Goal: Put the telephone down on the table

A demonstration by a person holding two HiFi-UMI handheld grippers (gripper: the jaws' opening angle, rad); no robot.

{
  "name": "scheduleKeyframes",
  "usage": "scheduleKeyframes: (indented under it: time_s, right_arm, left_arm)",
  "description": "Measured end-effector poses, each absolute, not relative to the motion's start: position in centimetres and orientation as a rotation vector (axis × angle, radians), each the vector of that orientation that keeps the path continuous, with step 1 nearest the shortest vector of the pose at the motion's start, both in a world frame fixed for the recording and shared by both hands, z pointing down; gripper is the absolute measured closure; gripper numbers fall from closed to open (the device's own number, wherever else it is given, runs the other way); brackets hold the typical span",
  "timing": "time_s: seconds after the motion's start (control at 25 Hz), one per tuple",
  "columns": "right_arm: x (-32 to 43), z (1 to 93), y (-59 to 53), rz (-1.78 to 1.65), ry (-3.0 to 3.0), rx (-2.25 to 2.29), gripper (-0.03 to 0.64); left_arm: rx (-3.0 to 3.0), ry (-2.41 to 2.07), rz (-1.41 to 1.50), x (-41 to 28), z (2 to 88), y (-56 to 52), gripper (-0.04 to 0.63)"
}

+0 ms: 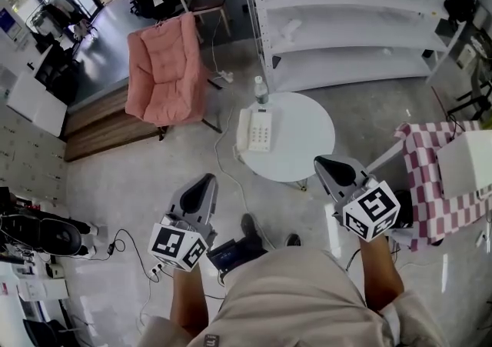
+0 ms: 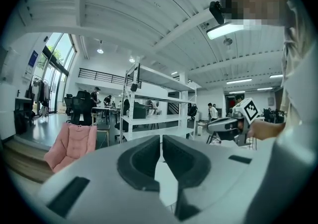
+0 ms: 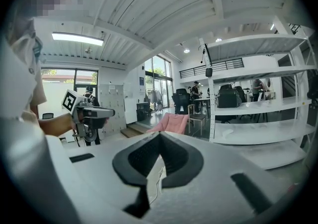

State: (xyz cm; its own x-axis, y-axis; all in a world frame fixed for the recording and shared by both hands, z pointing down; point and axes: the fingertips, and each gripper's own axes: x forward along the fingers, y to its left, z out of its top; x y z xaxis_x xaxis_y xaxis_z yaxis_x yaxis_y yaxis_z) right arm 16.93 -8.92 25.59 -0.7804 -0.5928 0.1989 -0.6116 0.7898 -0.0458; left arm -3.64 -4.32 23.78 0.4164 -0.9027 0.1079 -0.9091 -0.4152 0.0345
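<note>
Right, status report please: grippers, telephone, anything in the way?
Both shut and empty: left gripper, right gripper, short of the round table. On it the telephone, beside a bottle. Path clear.

White telephone (image 1: 254, 131), white table (image 1: 305, 136), pink armchair (image 1: 165, 68), and a cloth (image 1: 430, 184) seemingly checked red and white.

The right half of the round worktop (image 1: 307, 134) is left bare, and open floor is seen between its near edge and the left gripper (image 1: 204, 181) and right gripper (image 1: 324, 161). Its left side is taken up by the telephone (image 1: 255, 130) and a bottle (image 1: 261, 91). It is hemmed in by a pink armchair (image 1: 165, 68) on the left, white shelving (image 1: 346, 30) behind and a checked cloth (image 1: 434, 184) on the right.
</note>
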Motion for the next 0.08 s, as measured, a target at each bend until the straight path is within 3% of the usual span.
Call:
scheduleKeyframes:
  time_s: [0.08]
  right_arm:
    - [17.49, 25.94, -8.5, 0.169, -2.8, 0.949, 0.624]
  left_arm:
    - [2.562, -1.652, 0.115, -3.18, 23.79, -3.92, 0.578]
